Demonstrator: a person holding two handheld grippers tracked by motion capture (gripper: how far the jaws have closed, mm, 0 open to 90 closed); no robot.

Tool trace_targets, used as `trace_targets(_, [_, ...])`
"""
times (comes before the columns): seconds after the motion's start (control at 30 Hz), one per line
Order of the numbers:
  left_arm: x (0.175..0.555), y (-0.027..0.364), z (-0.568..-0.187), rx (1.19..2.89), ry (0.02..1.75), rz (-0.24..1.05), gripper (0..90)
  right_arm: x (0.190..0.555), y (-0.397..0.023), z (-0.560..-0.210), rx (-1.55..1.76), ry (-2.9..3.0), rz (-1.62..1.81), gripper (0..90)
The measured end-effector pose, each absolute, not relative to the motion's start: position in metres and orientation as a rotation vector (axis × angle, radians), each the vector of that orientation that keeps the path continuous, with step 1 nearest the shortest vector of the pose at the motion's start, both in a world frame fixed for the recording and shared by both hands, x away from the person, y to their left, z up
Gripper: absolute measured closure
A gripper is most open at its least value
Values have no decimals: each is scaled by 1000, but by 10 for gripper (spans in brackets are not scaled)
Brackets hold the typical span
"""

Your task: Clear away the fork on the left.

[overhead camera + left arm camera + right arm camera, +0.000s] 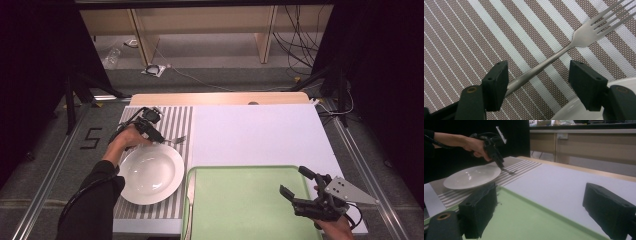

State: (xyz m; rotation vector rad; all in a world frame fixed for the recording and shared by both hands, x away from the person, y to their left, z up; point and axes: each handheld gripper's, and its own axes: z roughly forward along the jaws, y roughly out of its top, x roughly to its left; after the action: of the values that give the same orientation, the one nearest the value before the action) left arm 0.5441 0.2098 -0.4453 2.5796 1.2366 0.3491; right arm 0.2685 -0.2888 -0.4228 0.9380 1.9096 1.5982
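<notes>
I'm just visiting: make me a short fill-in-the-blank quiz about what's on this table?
1. The fork lies on the striped ____.
2. The left gripper has the fork's ____ between its open fingers.
3. The right gripper hovers over the ____ tray.
4. The white plate holds ____.

Missing words: placemat; handle; green; nothing

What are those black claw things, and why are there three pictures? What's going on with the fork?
A person holds a grabbing tool in each hand. One camera looks down from above; a small camera rides on each tool, looking past its black jaws. On the table lie a striped placemat, a white plate, a fork and a green tray. The left gripper has its jaws on either side of the fork's handle, one jaw at the handle, not yet squeezing. The right gripper is over the tray, jaws open, holding nothing.
</notes>
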Motion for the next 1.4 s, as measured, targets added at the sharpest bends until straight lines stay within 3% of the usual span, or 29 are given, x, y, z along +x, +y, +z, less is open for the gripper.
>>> trace_targets(0.37, [550, 210, -447, 2599, 1218, 325, 392, 269, -289, -423, 940, 1906, 1603, 130])
trace_targets(0.77, [552, 206, -451, 2638, 1163, 302, 511, 269, -289, -423, 941, 1911, 1602, 130])
trace_targets(1.4, [550, 205, -462, 2670, 1116, 309, 550, 269, -289, -423, 936, 1912, 1605, 130])
